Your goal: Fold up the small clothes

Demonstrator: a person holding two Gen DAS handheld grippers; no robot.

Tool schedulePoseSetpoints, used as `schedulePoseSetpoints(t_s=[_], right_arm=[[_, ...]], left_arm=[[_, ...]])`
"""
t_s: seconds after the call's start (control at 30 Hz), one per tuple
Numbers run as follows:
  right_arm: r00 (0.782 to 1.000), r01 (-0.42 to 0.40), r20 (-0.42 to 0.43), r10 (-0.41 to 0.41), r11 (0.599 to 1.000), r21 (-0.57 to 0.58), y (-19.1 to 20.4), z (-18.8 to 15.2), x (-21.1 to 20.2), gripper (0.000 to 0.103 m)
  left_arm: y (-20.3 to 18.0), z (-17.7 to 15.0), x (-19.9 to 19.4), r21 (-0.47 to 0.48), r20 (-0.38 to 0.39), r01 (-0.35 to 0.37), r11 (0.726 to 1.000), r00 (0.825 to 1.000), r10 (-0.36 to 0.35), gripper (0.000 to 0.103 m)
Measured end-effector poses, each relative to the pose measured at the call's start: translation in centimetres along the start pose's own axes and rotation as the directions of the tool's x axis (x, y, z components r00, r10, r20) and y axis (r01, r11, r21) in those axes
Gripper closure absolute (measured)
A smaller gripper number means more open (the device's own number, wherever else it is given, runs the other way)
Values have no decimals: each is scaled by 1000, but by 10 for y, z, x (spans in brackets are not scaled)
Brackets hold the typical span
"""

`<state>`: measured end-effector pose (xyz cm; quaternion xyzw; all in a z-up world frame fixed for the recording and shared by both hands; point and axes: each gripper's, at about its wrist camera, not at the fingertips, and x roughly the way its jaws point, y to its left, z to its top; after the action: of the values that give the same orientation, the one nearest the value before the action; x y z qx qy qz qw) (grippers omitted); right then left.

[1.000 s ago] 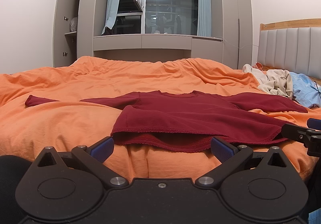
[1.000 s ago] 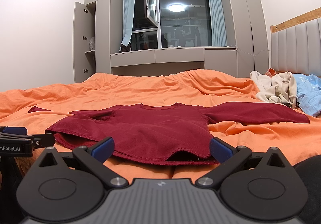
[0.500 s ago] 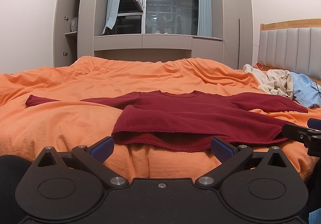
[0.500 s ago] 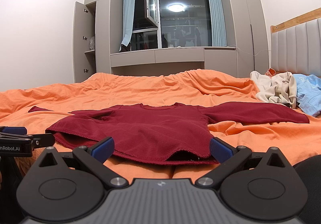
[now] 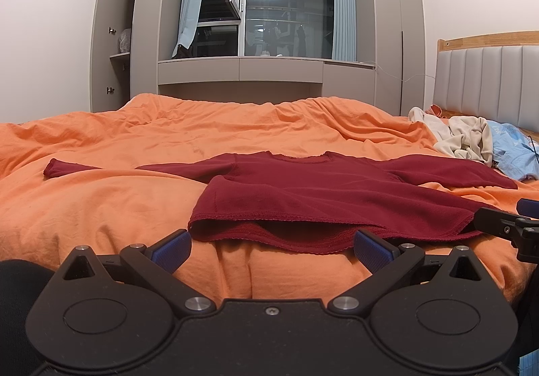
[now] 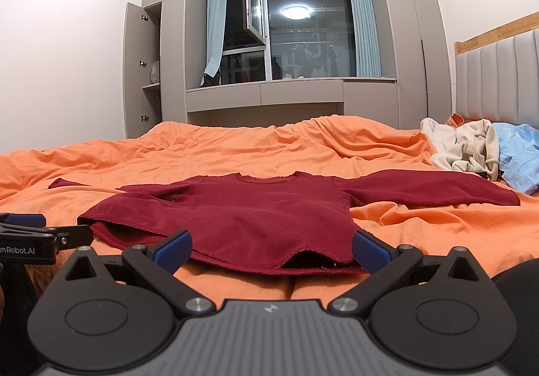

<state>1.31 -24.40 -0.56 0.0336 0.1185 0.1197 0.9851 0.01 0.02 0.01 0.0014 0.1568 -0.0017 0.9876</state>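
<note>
A dark red long-sleeved shirt (image 5: 337,197) lies flat on the orange duvet (image 5: 111,207), sleeves spread left and right, hem towards me. It also shows in the right wrist view (image 6: 256,211). My left gripper (image 5: 271,249) is open and empty, just short of the hem's left part. My right gripper (image 6: 271,249) is open and empty, just short of the hem's right part. Each gripper's tip shows at the edge of the other's view: the right one (image 5: 505,227) and the left one (image 6: 43,234).
A heap of beige clothes (image 5: 461,140) and a light blue garment (image 5: 515,153) lie at the right near the padded headboard (image 5: 488,83). Grey cupboards and a window (image 5: 269,12) stand beyond the bed. The duvet (image 6: 235,153) is rumpled behind the shirt.
</note>
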Motion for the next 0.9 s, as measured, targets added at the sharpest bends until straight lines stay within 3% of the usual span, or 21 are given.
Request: schedulePoseSetpoints(t_s=[0.2,0.4,0.6,0.9], right_arm=[[1000,3,-18,-3,1000,6,0,-1,3,0],[989,41,-141,-37,999,25,-9,17,28,0],[973,104,-212,-88,992,68,-39,44,62,0],[965,190,-201,-168,977,94,-85,82,105,0]], left_arm=[[1,0,2,5,-6,-4,1000,1000,4,1],[2,7,12,-13,-53,29,999,998,-30,1],[0,39,40,-30,-87,94,995,992,-96,1],[-14,95,114,27,-155,128,991,980,-122,1]])
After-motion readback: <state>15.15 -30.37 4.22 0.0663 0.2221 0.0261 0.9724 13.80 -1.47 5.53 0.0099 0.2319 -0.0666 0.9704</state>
